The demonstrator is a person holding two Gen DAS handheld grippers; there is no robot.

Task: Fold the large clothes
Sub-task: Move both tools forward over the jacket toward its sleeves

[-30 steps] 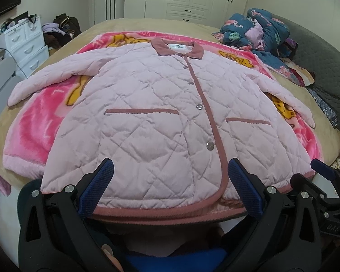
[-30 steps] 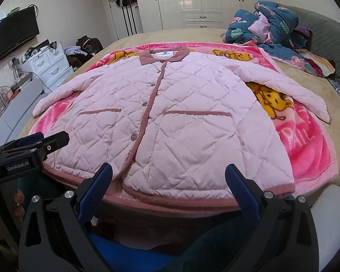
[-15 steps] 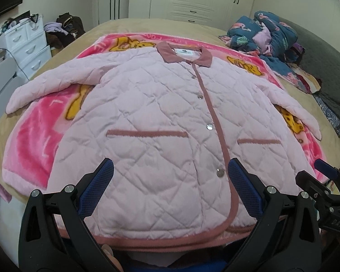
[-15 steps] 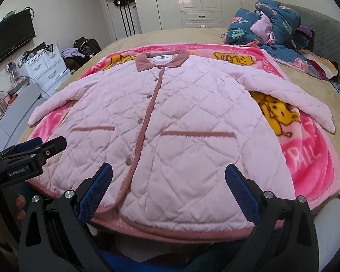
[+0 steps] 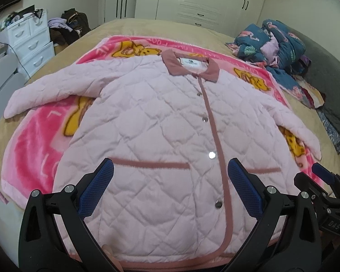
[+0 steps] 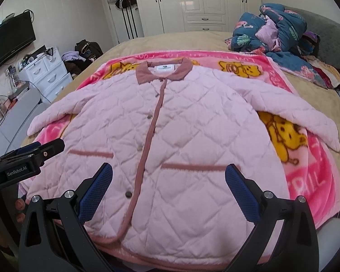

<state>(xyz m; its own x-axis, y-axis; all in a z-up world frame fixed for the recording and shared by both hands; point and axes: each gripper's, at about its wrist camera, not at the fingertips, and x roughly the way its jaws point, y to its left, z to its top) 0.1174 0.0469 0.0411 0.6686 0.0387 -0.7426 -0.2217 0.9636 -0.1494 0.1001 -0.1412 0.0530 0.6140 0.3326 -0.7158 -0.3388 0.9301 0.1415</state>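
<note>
Change: both tongs have been carried forward over the hem since the earlier frames, so the lower buttons now sit between the fingers instead of ahead of them.
Meaning: an approach is judged to be under way; no fold has yet been made.
Left tongs (image 5: 170,195): held wide open, nothing gripped, blue pads hovering above the lower front panel.
Right tongs (image 6: 168,195): likewise spread apart and empty, above the hem and right pocket.
Garment: a pale pink quilted jacket with dusty-rose trim and collar (image 5: 170,117) is laid flat and buttoned directly beneath and ahead of both tongs, sleeves spread to either side.
Surface: a bright pink fleece blanket with yellow cartoon bears (image 6: 306,158) is spread under the jacket, over a tan bed cover (image 6: 170,43).
Far right: a heap of dark blue floral bedding (image 6: 274,31) is seen beyond the right sleeve.
Far left: a white drawer unit (image 5: 31,43) stands beside the bed.
Farthest: white wardrobe doors (image 6: 206,2) line the back wall.
</note>
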